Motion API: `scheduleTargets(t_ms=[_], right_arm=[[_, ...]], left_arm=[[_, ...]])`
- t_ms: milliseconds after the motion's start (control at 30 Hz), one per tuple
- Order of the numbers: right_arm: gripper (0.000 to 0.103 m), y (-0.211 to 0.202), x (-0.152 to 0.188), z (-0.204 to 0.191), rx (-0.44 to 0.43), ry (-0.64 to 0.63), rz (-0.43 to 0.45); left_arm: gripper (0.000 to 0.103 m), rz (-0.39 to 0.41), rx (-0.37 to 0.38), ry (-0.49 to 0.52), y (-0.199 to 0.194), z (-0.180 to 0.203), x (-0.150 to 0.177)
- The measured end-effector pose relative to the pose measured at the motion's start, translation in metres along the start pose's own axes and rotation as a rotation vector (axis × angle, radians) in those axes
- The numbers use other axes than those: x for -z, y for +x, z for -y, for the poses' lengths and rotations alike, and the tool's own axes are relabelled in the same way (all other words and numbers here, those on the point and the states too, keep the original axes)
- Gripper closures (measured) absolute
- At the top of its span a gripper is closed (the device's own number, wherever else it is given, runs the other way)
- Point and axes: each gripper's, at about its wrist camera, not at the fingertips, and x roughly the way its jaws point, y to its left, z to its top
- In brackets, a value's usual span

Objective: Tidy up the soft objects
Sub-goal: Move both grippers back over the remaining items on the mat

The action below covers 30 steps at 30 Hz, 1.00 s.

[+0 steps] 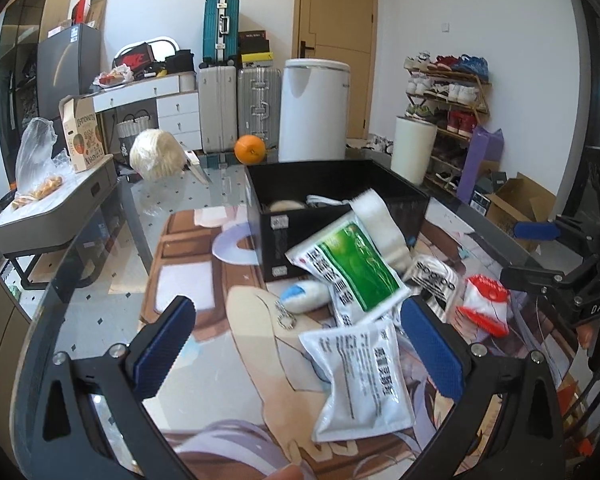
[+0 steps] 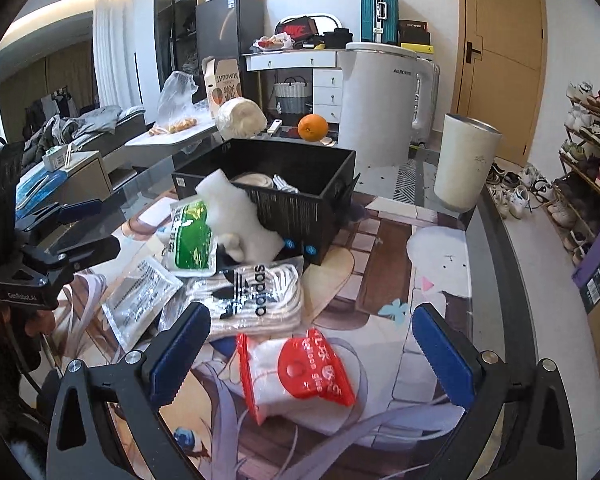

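The left gripper hovers with its jaws spread, a white printed pouch lying on the bench between them and touching neither. The right gripper also has its jaws spread, above a red-and-white packet on the bench. Just beyond that packet lies a bundle of white socks, and beside it a green-and-white pouch leaning against a white foam piece, which is propped on the near wall of the black box. The box stands toward the middle of the bench; an orange sits near the far edge.
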Motion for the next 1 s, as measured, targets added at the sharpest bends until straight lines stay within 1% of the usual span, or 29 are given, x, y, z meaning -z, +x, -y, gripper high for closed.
scheduleTargets(t_ms=[133, 267, 400, 467, 567, 633, 1000], right_arm=[[0.001, 0.002, 0.004, 0.0, 0.0, -0.011, -0.025], [0.001, 0.008, 0.008, -0.001, -0.002, -0.028, -0.054], [0.001, 0.013, 0.01, -0.002, -0.015, -0.033, -0.077], [0.001, 0.014, 0.011, -0.002, -0.019, -0.031, -0.081], [0.001, 0.017, 0.012, 0.0, -0.018, -0.025, -0.09], [0.001, 0.015, 0.012, 0.0, -0.012, -0.023, -0.085], [0.001, 0.023, 0.018, 0.01, -0.011, -0.004, -0.12]], left_arm=[[0.0, -0.025, -0.002, 0.022, 0.003, 0.007, 0.006], [0.0, -0.066, -0.009, 0.052, 0.009, 0.014, 0.01], [0.0, -0.097, 0.016, 0.086, 0.012, 0.022, 0.014], [0.0, -0.099, 0.018, 0.108, 0.012, 0.027, 0.015], [0.0, -0.106, 0.028, 0.115, 0.013, 0.029, 0.015], [0.0, -0.135, 0.022, 0.125, 0.017, 0.031, 0.016], [0.0, -0.21, 0.001, 0.163, 0.03, 0.038, 0.018]])
